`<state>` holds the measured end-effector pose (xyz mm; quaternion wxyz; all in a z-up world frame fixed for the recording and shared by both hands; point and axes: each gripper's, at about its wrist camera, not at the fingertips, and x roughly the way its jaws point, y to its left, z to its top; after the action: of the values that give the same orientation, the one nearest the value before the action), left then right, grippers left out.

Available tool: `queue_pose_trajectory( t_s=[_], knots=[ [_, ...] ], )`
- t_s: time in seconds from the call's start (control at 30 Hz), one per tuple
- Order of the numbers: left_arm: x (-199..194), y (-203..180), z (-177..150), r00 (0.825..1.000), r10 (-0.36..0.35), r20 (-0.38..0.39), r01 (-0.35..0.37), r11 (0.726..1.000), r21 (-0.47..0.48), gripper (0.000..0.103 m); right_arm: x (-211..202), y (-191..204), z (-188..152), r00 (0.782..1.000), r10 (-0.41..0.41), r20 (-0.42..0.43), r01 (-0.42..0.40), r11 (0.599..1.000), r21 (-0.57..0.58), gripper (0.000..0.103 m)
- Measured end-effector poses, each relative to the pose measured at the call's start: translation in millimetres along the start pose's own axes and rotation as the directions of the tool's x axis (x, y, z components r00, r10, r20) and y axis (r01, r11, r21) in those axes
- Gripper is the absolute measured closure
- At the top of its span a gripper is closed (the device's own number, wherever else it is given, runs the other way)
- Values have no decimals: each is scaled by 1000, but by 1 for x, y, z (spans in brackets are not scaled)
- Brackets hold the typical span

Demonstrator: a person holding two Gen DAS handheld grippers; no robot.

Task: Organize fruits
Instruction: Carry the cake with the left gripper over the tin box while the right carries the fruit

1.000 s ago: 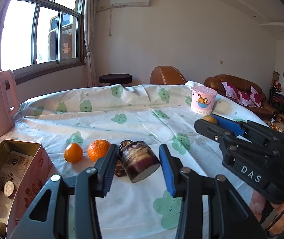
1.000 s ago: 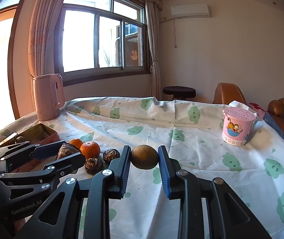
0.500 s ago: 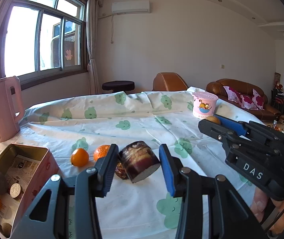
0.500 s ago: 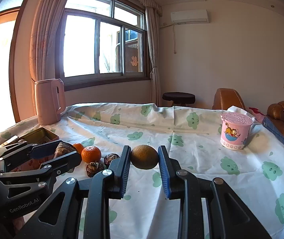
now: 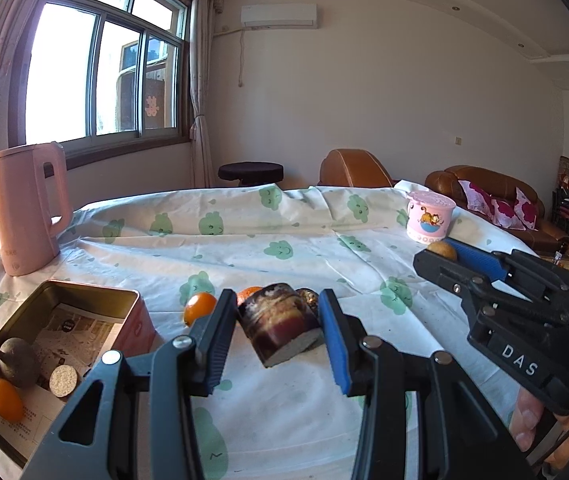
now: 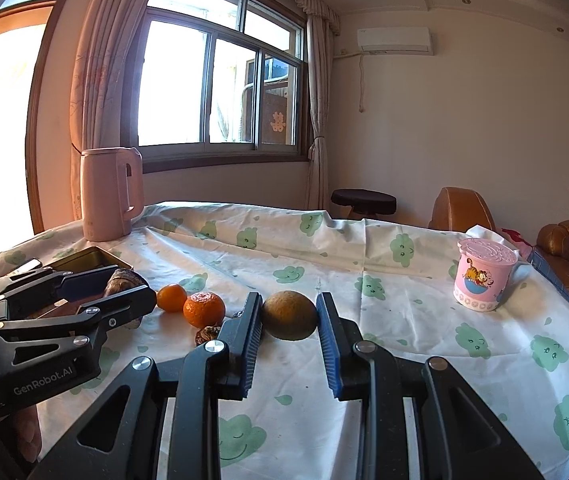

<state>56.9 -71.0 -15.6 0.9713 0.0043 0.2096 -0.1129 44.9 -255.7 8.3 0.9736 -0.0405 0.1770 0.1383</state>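
The left gripper (image 5: 280,330) clamps a short dark purple-brown cut piece of sugarcane (image 5: 281,329) with a pale cut end, held above the table's (image 5: 284,240) cloud-print cloth. Just left, at the table's near left corner, an open tin (image 5: 132,312) holds a dark lump, a small orange fruit and a round slice. The right gripper (image 6: 289,318) squeezes a dull brownish-yellow round fruit (image 6: 289,315) above the cloth. A kumquat (image 6: 171,297), a tangerine (image 6: 203,309) and a wrinkled brown fruit (image 6: 207,334) lie close together mid-table.
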Motion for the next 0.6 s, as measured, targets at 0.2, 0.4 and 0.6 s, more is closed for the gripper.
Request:
queue_pose_trajectory(
  t_s=[0.2, 0.4, 0.6],
  knots=[
    [-3, 17, -2, 1000, 21, -9, -21, 1000, -21, 59, 8, 22, 4, 999, 39, -10, -40, 999, -23, 73],
    [-8, 32, -3, 999, 50, -12, -50, 998, -29, 59, 18, 42, 9, 997, 77, -26, -78, 996, -47, 73],
    [-11, 53, -5, 998, 64, -17, -65, 996, -57, 59, 23, 60, 17, 993, 116, -29, -118, 991, -65, 73]
  ],
)
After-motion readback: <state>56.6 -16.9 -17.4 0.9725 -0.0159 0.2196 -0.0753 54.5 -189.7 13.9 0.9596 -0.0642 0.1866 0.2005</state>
